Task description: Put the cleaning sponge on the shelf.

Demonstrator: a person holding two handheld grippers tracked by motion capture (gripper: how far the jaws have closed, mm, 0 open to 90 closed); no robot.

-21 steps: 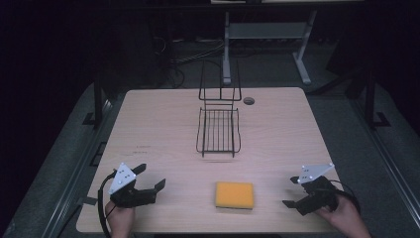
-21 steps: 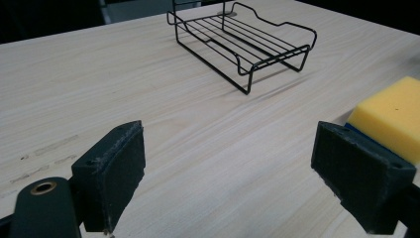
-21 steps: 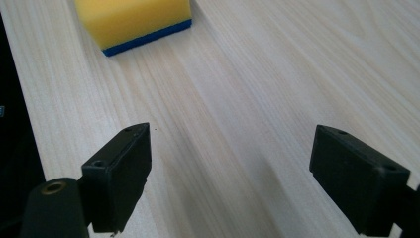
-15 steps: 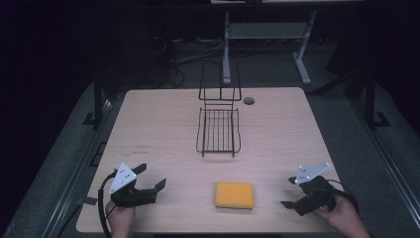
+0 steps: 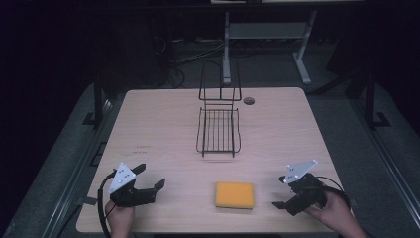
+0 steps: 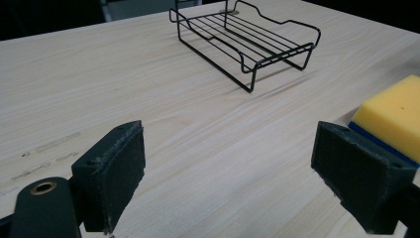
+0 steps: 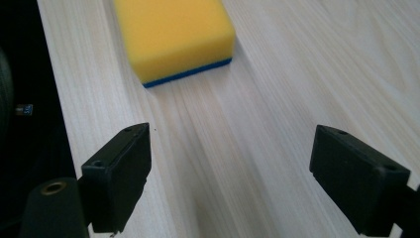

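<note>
A yellow sponge with a blue underside lies flat near the table's front edge, between my two grippers. A black wire rack stands at the table's middle, its tall back toward the far side. My left gripper rests at the front left, open, nothing between its jaws; its own view has the rack ahead and the sponge at the right. At the front right, my right gripper is open and points toward the sponge, a short gap away.
The wooden table has a small round grommet hole behind the rack. Dark floor, cables and a white desk frame lie beyond the far edge. Bare wood surrounds the sponge and rack.
The right gripper has shifted slightly toward the sponge. The left gripper, sponge and rack have not moved.
</note>
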